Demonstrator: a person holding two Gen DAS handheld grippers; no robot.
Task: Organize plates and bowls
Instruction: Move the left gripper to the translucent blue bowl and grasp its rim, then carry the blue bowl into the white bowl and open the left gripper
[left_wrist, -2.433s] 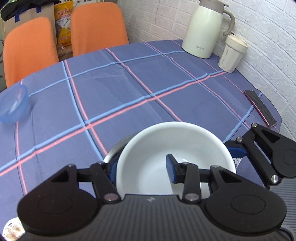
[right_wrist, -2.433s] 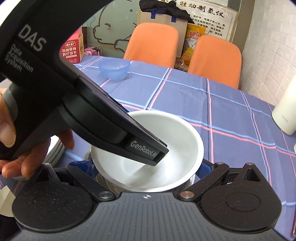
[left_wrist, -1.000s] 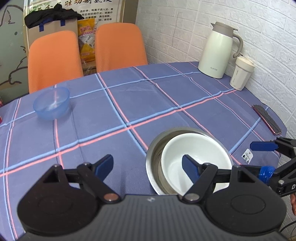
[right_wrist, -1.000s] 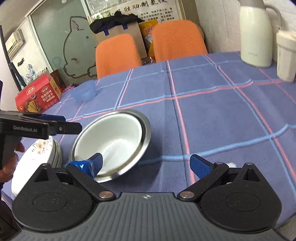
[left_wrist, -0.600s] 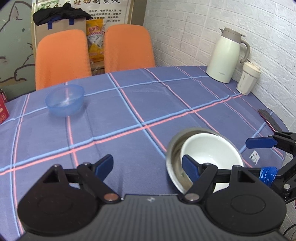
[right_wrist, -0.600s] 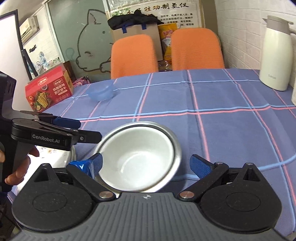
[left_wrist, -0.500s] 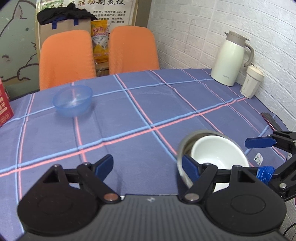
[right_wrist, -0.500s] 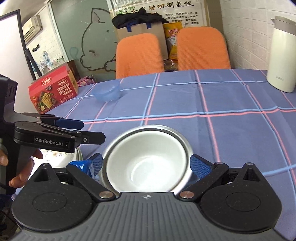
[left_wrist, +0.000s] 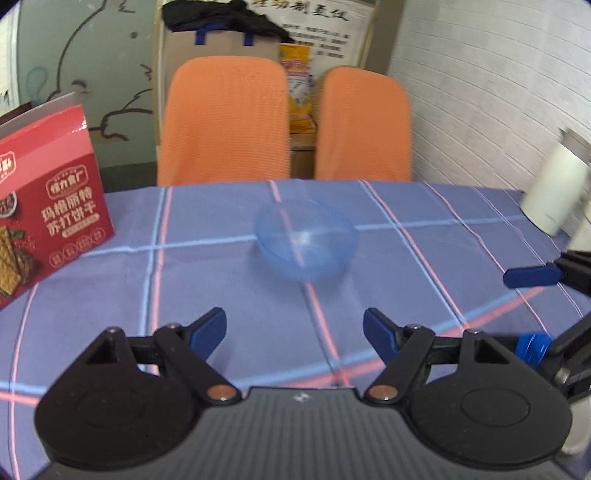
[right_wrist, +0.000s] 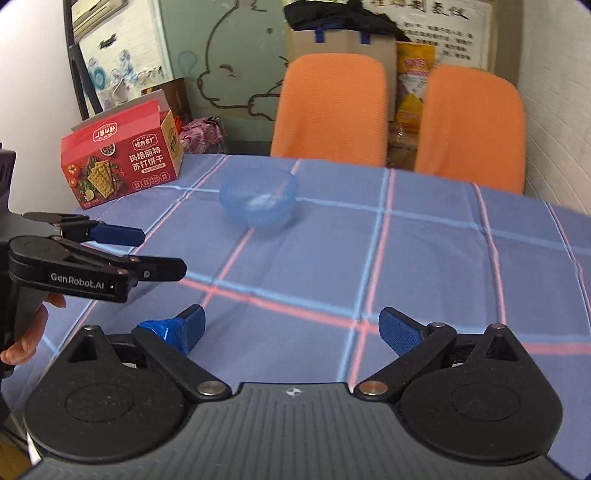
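Far left on the worktop (left_wrist: 236, 325), your red cracker box (left_wrist: 48, 218) stands upright near the edge, its flap raised.

Your left claw (left_wrist: 294, 334) hovers above the checked blue cloth with its blue pads (left_wrist: 207, 330) apart and nothing between them. In the right wrist view the same claw reaches in from the left edge, a hand (right_wrist: 26, 332) wrapped on its grip.

The translucent blue bowl (left_wrist: 306, 240) sits upright on the cloth, past the middle of the worktop on the far side, just where a pink stripe crosses a light blue one. It is directly ahead of your left claw and well apart from it. From the right wrist view it lies ahead and to the left, right of the cracker box and apart from it.

Behind the worktop, two orange chairs (left_wrist: 225, 122) stand side by side, with a cardboard box (right_wrist: 340, 44) topped by dark cloth behind them.

Your right claw (right_wrist: 291, 328) also stands apart and empty over bare cloth; its left pad is wrapped in blue tape (right_wrist: 162, 328). In the left wrist view its fingers enter from the right edge.

Far right, a cream thermos (left_wrist: 554, 192) stands by the white brick wall, blurred.
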